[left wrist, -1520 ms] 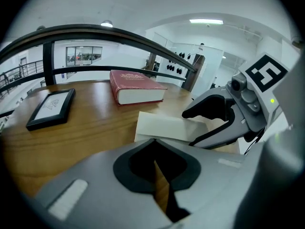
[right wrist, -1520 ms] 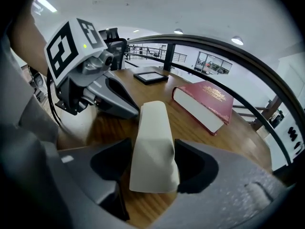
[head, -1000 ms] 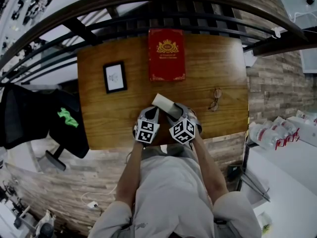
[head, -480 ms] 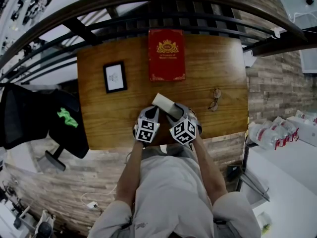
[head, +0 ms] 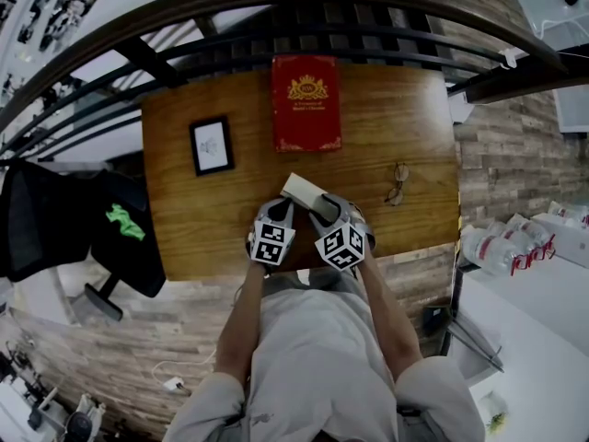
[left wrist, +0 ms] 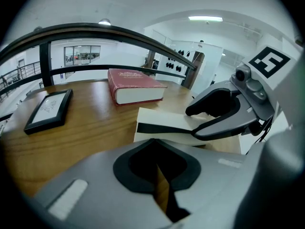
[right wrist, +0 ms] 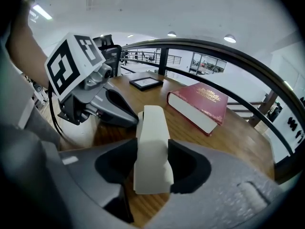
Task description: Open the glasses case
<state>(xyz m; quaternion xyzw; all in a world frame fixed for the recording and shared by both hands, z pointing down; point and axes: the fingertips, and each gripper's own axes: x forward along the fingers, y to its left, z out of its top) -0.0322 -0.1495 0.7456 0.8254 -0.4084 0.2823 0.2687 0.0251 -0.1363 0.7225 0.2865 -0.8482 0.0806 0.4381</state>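
Observation:
The cream glasses case [head: 302,191] lies closed on the wooden table [head: 202,228] near its front edge, pointing away from me. My right gripper [head: 320,212] has just been closing and is now shut on the case's near end [right wrist: 152,147], a pad pressing on each long side. My left gripper [head: 283,208] is just left of it, shut with nothing between its jaws. Its tip [right wrist: 133,120] is against the case's left side. In the left gripper view the case [left wrist: 162,128] shows a dark seam along its side, with the right gripper [left wrist: 191,123] on it.
A red book [head: 306,102] lies at the table's far edge and a small black picture frame [head: 211,145] at the left. Folded glasses [head: 398,184] rest to the right of the case. A dark railing [head: 276,7] curves behind the table.

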